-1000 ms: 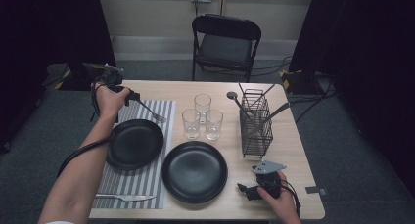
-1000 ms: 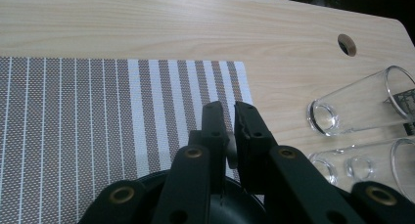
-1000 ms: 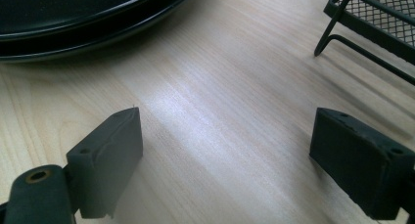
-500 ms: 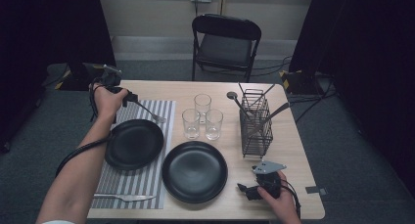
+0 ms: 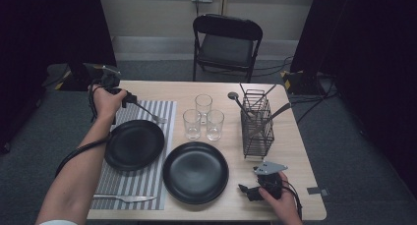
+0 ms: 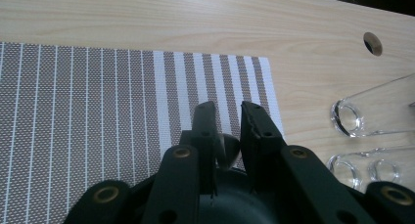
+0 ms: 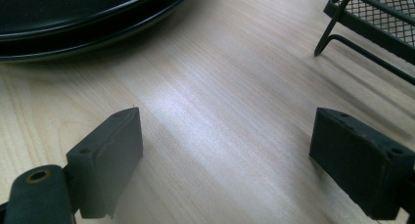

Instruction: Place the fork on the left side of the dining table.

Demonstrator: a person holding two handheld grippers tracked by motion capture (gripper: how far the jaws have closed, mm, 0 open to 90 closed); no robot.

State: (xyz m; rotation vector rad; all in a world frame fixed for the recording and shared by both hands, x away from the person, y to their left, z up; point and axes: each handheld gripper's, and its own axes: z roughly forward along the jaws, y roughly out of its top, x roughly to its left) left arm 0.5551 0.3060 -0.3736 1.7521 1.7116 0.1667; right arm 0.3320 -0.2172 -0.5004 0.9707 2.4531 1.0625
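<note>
Pale wood table under dim light, a folding chair behind it. Since a second ago little has shifted: both hands sit where they were, and the fork lies at the same slant over the striped mat. The left gripper's jaws have just been easing apart; in the left gripper view the left gripper has a narrow gap, with the fork's rounded handle end between the jaws and close against one, whether still pinched I cannot tell.

Count: two black plates, one on the mat and one on bare wood; three glasses; one wire caddy with utensils; one knife at the mat's near edge.

The fork is slim, silver, tines toward the glasses. The right gripper rests on the table near the front edge, jaws spread wide over bare wood in its own view.
</note>
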